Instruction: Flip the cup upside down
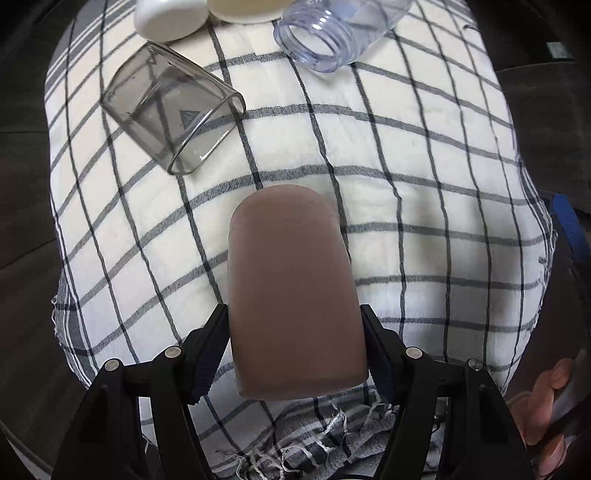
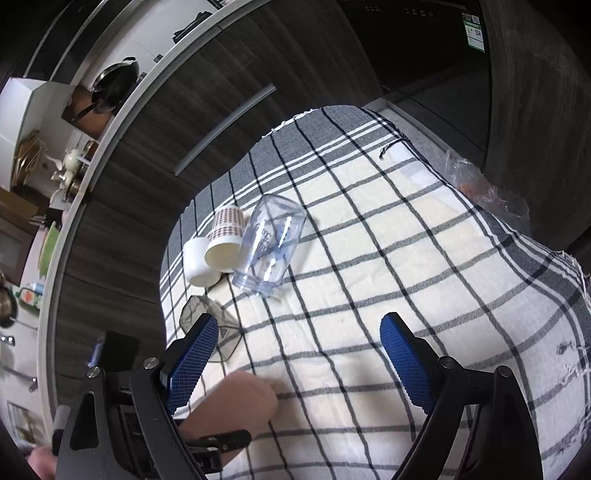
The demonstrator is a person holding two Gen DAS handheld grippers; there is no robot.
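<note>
A brown cup [image 1: 291, 295] lies along my left gripper [image 1: 293, 354], whose black fingers [image 1: 207, 350] are shut on its sides near the near end. The cup's far end rests at the checked cloth [image 1: 424, 184]. In the right wrist view the same cup [image 2: 236, 402] shows low at left, partly hidden behind the left blue pad. My right gripper [image 2: 301, 354] is open and empty above the cloth [image 2: 406, 240]; its blue pads [image 2: 406, 362] stand far apart.
A grey see-through cup [image 1: 170, 110] lies on its side at far left. A clear bluish jar [image 1: 332, 33] [image 2: 269, 243], a white cup [image 1: 170, 18] [image 2: 197, 262] and a patterned paper cup [image 2: 225, 240] lie at the back. A plastic bag [image 2: 480, 184] is at the cloth's right edge.
</note>
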